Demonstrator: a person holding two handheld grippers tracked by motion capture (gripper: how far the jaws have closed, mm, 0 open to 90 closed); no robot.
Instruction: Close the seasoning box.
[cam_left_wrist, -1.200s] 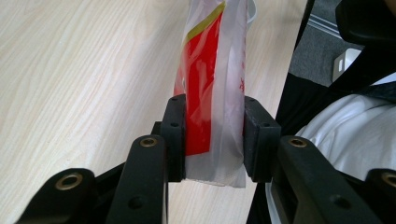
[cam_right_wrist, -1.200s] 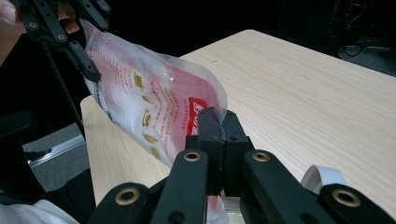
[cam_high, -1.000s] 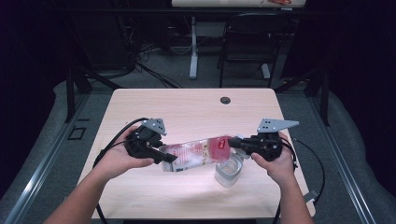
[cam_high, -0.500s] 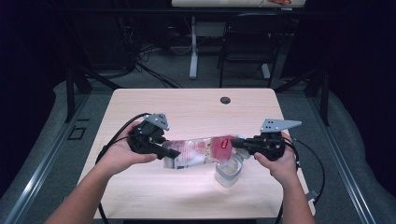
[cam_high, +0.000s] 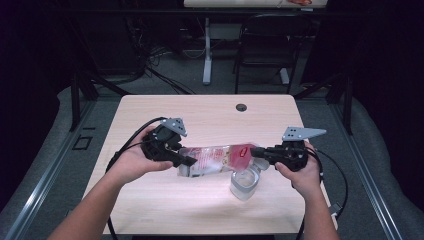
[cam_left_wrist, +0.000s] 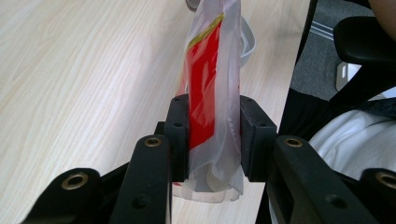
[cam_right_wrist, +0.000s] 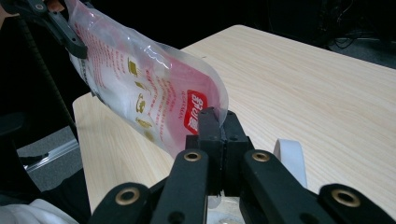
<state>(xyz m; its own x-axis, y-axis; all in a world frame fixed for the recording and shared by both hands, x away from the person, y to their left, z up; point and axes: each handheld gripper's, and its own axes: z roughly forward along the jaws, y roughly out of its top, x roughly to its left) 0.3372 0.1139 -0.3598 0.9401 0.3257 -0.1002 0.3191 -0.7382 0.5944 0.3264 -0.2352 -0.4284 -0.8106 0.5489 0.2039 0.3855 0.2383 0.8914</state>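
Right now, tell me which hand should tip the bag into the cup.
Left, probably. The left gripper clamps the bag at its far end and can lift it, while the right gripper pinches the end above the clear cup.

The bag hangs between both grippers, above the cup.

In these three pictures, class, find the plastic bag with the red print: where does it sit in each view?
High view: the plastic bag lies centre, stretched between both grippers.
Left gripper view: the bag rises from the jaws, centre.
Right gripper view: it runs from the jaws to upper left.
Shared landmark: the clear container under the bag.
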